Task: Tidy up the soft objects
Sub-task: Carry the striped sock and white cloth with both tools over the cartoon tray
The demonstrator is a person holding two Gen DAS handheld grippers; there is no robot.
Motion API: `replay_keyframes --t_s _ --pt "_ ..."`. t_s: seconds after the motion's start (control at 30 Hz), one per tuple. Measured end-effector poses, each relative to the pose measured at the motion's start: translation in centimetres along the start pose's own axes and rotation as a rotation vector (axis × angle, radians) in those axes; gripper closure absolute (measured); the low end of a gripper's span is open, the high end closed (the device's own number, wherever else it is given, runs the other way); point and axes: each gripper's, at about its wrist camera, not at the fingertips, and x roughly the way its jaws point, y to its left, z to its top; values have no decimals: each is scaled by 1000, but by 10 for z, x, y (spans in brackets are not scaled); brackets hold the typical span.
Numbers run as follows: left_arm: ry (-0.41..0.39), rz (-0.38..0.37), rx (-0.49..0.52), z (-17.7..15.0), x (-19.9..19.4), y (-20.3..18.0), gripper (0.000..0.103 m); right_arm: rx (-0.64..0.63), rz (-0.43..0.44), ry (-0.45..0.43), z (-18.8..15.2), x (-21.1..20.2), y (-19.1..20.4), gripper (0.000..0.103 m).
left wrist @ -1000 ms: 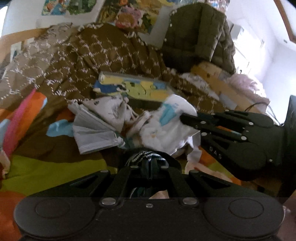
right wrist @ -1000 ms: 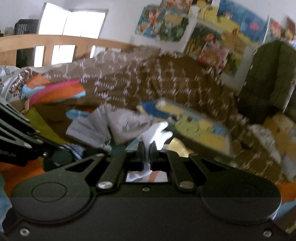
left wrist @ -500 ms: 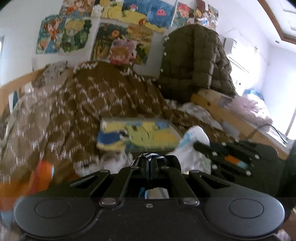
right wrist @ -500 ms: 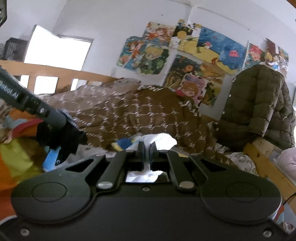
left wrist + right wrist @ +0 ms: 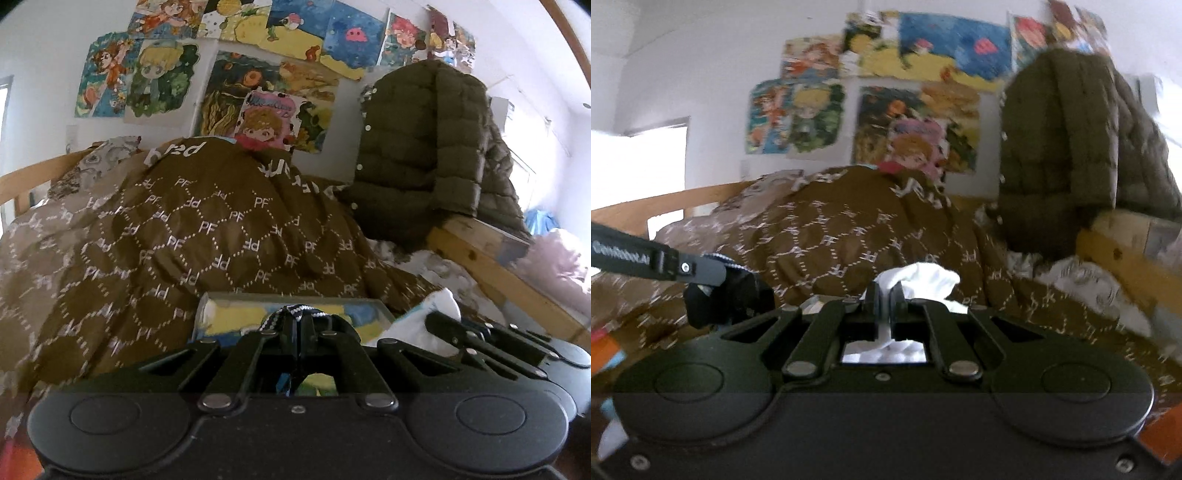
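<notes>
Left tongs (image 5: 298, 328): fingers together, clamped on a dark knitted garment with a black-and-white striped edge (image 5: 291, 312). The striped edge pokes up between the fingertips, at 12 o'clock from the tool body. The rest of the garment hangs below (mostly hidden by the tool).

Right tongs (image 5: 884, 295): fingers together, clamped on a crumpled white cloth (image 5: 923, 278). It bunches out above and toward 1 o'clock of the fingertips, and more white shows through the gap in the tool body.

From the left wrist view, the right tongs (image 5: 439, 321) sit at 3 o'clock, the white cloth (image 5: 432, 314) at their tip. From the right wrist view, the left tongs (image 5: 714, 271) come in at 9 o'clock with the dark garment (image 5: 738, 295) hanging from them.

Behind both: a brown quilt with a white dotted lattice and "PF" lettering (image 5: 192, 236), heaped on the bed. A flat box with a yellow and blue picture lid (image 5: 236, 317) lies on it just beyond the left tongs. An olive quilted puffer jacket (image 5: 424, 147) hangs over the wooden bed frame (image 5: 491, 269) at 2 o'clock. Colourful cartoon posters (image 5: 258, 74) cover the white wall at 12 o'clock.
</notes>
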Motion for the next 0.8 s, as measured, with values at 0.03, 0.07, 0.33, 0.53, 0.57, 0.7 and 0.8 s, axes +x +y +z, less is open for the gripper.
replay_keyframes --t_s 0.03,0.07,0.33,0.53,0.57,0.7,0.8 --pt "-6 1 5 2 12 0 103 9 -7 8 -2 9 -2 102" --pt "-9 3 10 4 24 0 103 19 -13 20 -3 21 -5 102" --pt "33 21 71 -10 110 -8 103 200 -25 161 -37 89 -22 102" --pt "101 20 20 -33 142 -9 103 246 -53 275 -72 115 -27 102" --pt "116 20 16 -36 145 -9 103 252 -54 291 -76 117 -27 102" --pt "205 25 1 -50 157 -9 103 275 -70 340 -70 123 -53 98" --pt "275 30 -7 -58 163 -9 102 293 -76 372 -71 125 -69 97"
